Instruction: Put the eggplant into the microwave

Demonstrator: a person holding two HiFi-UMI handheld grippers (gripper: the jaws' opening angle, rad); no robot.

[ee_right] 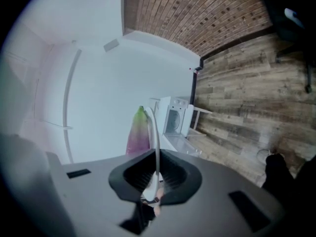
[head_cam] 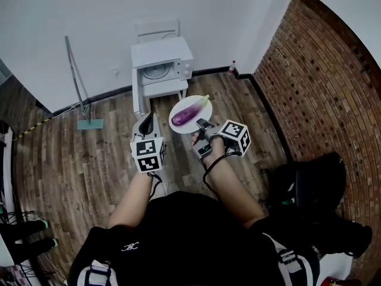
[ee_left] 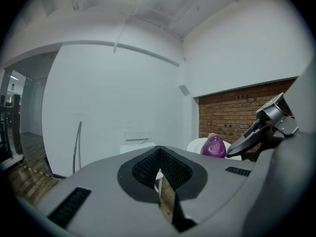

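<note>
A purple eggplant [head_cam: 187, 116] with a green stem end lies on a white plate [head_cam: 200, 108]. My right gripper [head_cam: 199, 125] is shut on the plate's near rim and holds it in the air. In the right gripper view the plate [ee_right: 153, 127] shows edge-on between the jaws, with the eggplant [ee_right: 137, 133] on its left. My left gripper [head_cam: 147, 123] hovers just left of the plate, shut and empty [ee_left: 160, 174]; its view shows the eggplant [ee_left: 214, 146] at the right. Ahead stands the white microwave [head_cam: 162, 63] with its door open [ee_right: 175, 116].
The microwave sits on a small white table [head_cam: 163, 90] against the white wall. A thin floor stand [head_cam: 78, 87] leans at the left. A brick wall [head_cam: 321, 82] runs along the right, with a black bag [head_cam: 315, 189] on the wooden floor beside me.
</note>
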